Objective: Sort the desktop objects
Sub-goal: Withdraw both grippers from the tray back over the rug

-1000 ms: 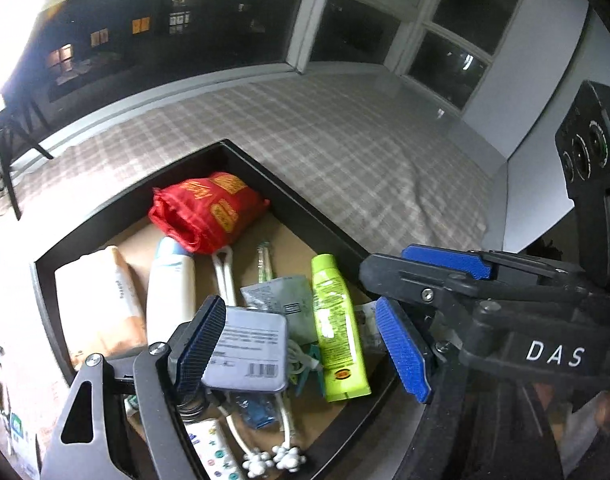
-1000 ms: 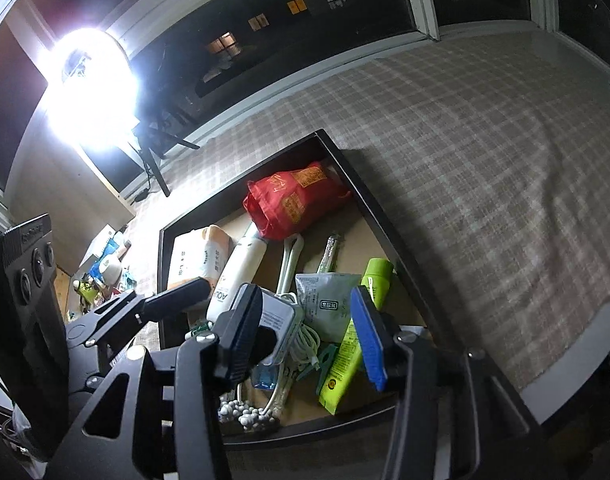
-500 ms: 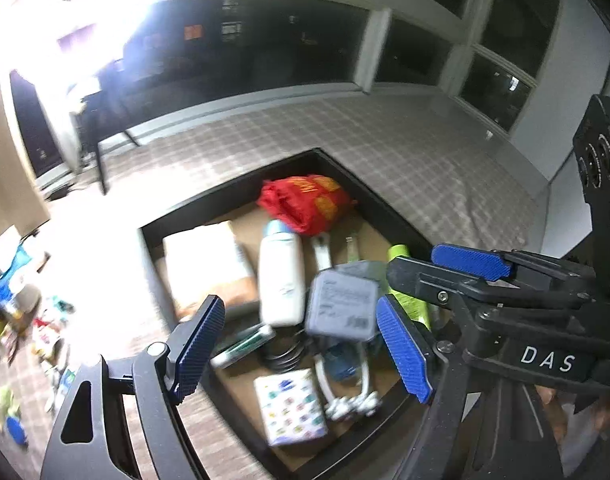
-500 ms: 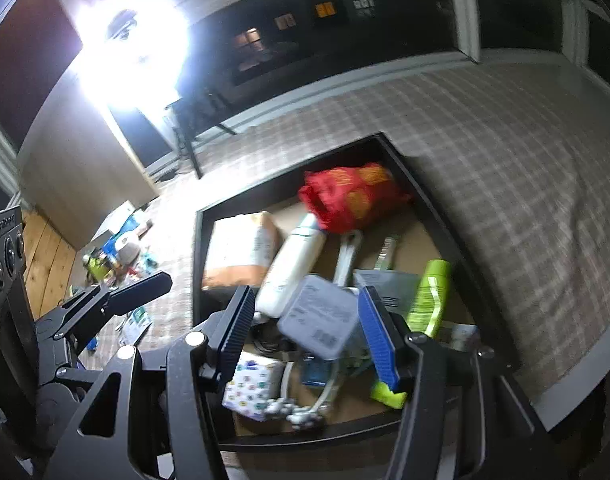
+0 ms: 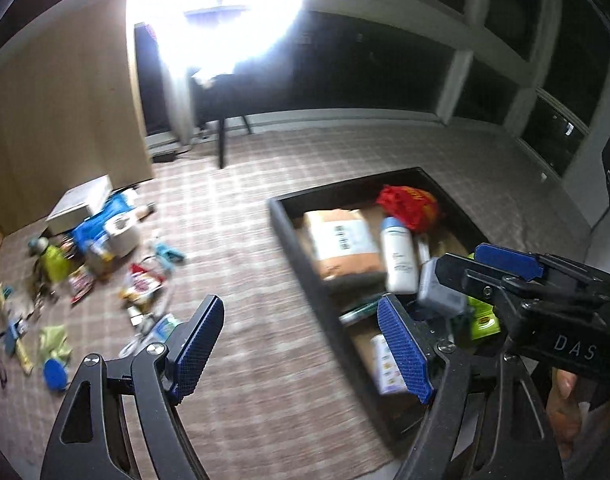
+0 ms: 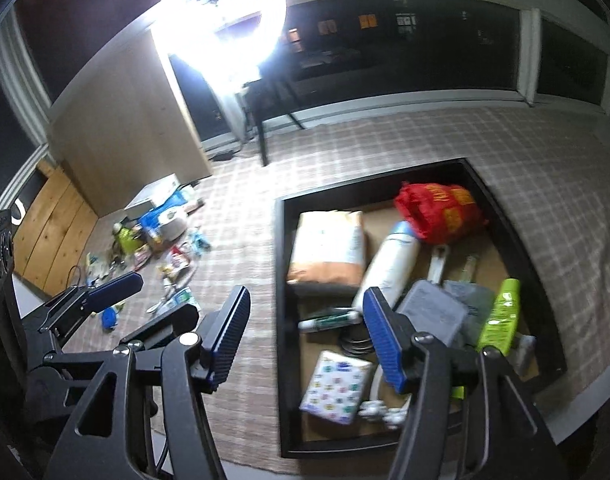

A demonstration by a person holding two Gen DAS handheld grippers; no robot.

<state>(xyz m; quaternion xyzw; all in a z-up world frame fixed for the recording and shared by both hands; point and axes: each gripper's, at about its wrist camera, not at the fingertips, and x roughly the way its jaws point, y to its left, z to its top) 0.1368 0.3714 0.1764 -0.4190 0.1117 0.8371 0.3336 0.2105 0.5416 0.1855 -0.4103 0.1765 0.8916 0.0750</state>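
A black tray [image 6: 280, 280] on the checked cloth holds a red bag [image 6: 441, 210], a brown and white package [image 6: 329, 248], a white bottle [image 6: 389, 268], a grey box [image 6: 433, 314], a green tube [image 6: 501, 316] and a patterned packet [image 6: 337, 386]. My right gripper [image 6: 307, 336] hangs over the tray's left rim, its jaws opening with nothing between them. My left gripper [image 5: 301, 346] stands open and empty over bare cloth, left of the tray [image 5: 305, 276]. A pile of loose items [image 5: 93, 256] lies further left.
A bright lamp [image 6: 217, 12] glares at the top, blurring detail. A wooden cabinet [image 6: 125, 136] and a white box [image 5: 81, 202] stand behind the pile. Dark windows line the back. A strip of checked cloth [image 5: 233, 240] separates pile and tray.
Both views have swung left, bringing the loose pile into sight. The grey box that sat between the right gripper's fingers now lies in the tray, and those jaws stand wider.
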